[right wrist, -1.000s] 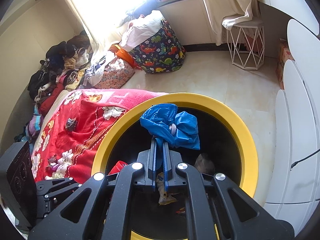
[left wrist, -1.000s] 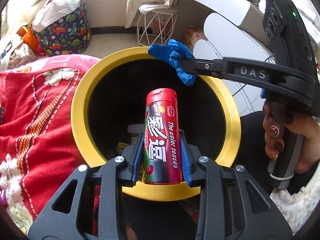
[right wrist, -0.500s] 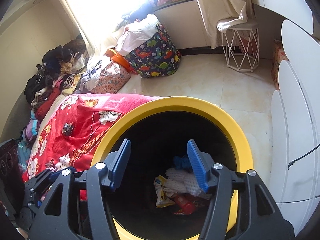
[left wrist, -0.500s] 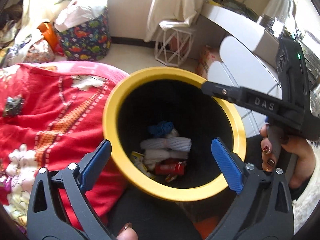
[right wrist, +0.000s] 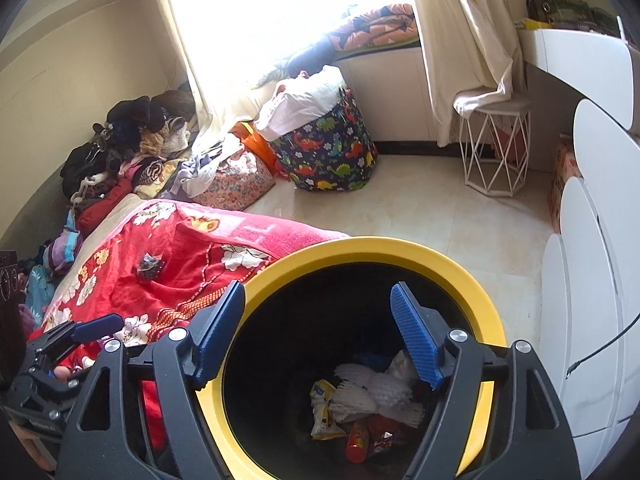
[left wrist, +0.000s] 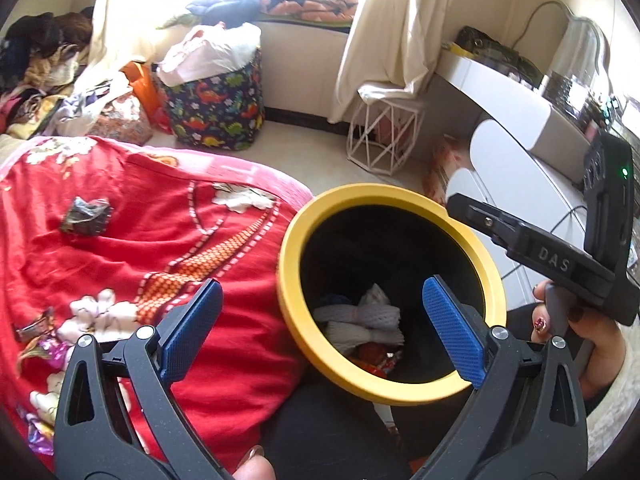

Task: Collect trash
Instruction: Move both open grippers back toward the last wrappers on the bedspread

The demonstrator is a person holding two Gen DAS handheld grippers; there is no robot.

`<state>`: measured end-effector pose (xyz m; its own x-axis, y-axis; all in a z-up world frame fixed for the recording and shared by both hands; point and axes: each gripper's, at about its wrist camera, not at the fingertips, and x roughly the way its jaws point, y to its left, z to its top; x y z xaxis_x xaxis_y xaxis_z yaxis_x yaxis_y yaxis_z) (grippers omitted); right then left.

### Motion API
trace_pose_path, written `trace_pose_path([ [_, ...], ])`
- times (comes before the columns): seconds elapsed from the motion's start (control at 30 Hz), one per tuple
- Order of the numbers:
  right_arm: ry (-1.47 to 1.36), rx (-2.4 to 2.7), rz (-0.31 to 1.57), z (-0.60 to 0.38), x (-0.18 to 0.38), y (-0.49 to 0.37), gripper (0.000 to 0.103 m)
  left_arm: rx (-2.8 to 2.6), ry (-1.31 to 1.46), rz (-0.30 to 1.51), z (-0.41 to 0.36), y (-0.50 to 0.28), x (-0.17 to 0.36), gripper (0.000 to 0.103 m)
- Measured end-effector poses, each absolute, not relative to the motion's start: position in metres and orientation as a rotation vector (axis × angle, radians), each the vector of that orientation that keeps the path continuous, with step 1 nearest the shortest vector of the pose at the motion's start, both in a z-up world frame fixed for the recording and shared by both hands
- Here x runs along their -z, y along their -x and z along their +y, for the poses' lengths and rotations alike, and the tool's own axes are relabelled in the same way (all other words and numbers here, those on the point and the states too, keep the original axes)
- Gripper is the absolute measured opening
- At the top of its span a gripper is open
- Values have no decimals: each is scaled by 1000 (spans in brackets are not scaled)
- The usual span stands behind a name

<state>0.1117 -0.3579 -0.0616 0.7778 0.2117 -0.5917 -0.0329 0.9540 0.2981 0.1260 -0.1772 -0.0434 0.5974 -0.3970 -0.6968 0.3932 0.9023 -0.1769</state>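
Both grippers, left [left wrist: 320, 328] and right [right wrist: 318, 332], hang spread and empty above the yellow-rimmed bin [right wrist: 460, 276]; the right's jaws have just been opening. A can [right wrist: 357, 438], foam nets [right wrist: 372, 394] and wrappers [right wrist: 322, 408] lie inside. Beside it, a red blanket [left wrist: 132, 248] bears a dark scrap [left wrist: 85, 216].

One yellow-rimmed bin [right wrist: 372, 250] stands beside one red floral blanket [left wrist: 132, 240]. In the bin lie two white foam nets [right wrist: 376, 394], one red tube [right wrist: 357, 440], one yellow wrapper [right wrist: 322, 404]. One dark crumpled wrapper [left wrist: 85, 216] sits mid-blanket. One dinosaur-print basket [right wrist: 328, 152], one wire stool [right wrist: 496, 152].
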Motion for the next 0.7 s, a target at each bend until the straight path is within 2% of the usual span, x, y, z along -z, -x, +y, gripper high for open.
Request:
trace_pose_path([
  [0.3,-247,-167,616,-343,52,-107,80,397,60,770,-152,-127,33,92],
  [0.7,-202,-223,597,-318,44,-103,80,313,123,732,-118,-124,26,92],
])
